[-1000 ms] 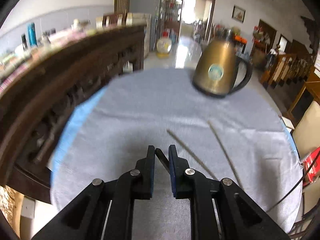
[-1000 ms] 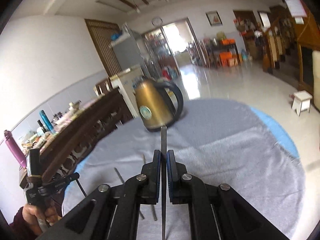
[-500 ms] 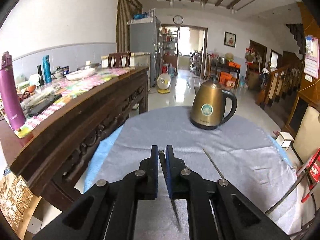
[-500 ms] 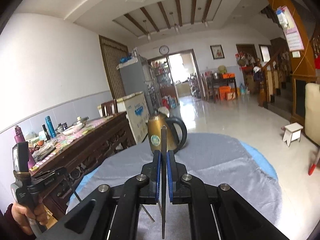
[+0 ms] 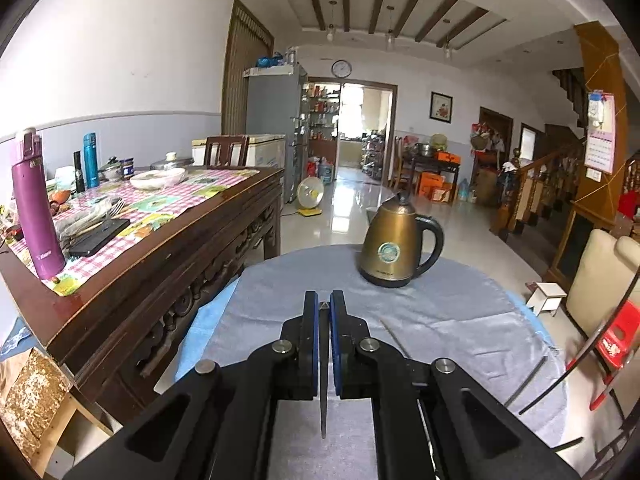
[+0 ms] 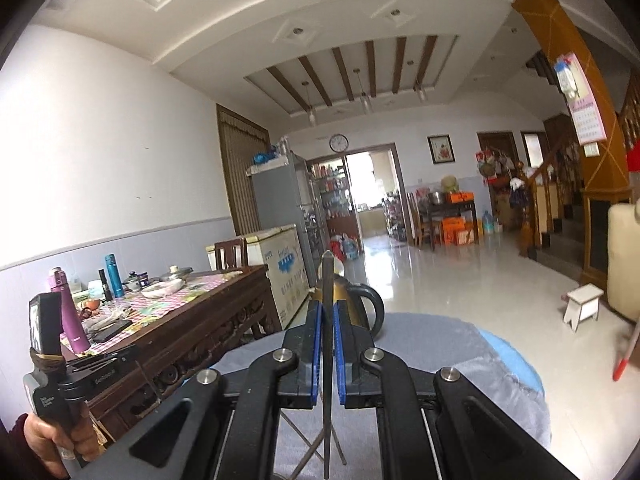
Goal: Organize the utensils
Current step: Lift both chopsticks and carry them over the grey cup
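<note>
Near, lower centre of left wrist view: we see left claw (image 5: 324, 312) clamped on dark chopstick (image 5: 323, 380), tip showing between blue pads (image 5: 309, 344). Right wrist view, lower centre: we see right claw (image 6: 327, 320) clamped on second chopstick (image 6: 327, 360), upright in frame. Lower left: hand (image 6: 48, 440) grips other tool. Middle: loose chopstick (image 5: 394, 338) lies on grey cloth (image 5: 460, 312) of counter. Beyond, upper right of cloth: bronze kettle (image 5: 394, 246). Far left: wooden sideboard (image 5: 168, 248), purple flask (image 5: 34, 208).
</note>
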The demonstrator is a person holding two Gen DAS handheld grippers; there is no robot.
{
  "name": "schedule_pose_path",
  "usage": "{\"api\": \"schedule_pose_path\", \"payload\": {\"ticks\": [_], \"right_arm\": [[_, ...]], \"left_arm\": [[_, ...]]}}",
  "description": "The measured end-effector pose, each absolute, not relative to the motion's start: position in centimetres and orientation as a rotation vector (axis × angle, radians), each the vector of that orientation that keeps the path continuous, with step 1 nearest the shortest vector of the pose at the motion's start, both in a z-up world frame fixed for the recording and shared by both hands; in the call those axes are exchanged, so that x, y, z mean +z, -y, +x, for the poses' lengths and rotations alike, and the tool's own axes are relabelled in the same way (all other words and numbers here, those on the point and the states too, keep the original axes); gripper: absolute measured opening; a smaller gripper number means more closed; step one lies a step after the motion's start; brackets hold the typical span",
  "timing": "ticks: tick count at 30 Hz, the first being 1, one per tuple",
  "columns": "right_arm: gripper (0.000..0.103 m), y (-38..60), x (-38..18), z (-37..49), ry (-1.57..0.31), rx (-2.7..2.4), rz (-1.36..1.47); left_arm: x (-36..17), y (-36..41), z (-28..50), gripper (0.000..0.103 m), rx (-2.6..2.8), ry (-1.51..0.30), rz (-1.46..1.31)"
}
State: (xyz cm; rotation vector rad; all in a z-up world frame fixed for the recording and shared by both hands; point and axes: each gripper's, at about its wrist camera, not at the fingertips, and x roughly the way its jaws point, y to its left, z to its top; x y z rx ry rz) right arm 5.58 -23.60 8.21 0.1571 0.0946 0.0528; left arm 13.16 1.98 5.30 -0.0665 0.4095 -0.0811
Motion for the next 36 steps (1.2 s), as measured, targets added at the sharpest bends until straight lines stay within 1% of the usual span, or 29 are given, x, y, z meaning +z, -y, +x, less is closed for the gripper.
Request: {"api": "schedule_pose_path", "payload": {"ticks": [10,17,27,36], "right_arm": [[0.007,21.8,10.5,2.9,-0.013,0.128,0.180],[0.007,19.4,8.3,3.4,-0.049,0.155,0.177],[0.007,17.2,4.2,4.5,-0.123,0.143,0.140],[0.007,17.8,2.3,4.8,-0.172,0.140,0.164]], "left_arm": [[9.7,-1.6,9.0,0.006,-0.199,-0.313,-0.129],[11.5,-0.5,6.5,0.006,-0.283,-0.269,-0.159],[10.4,1.2,5.9,0.006,-0.346,-0.292,-0.183],[8.2,2.7,7.1,0.006,-0.335,-0.349,-0.174]]}}
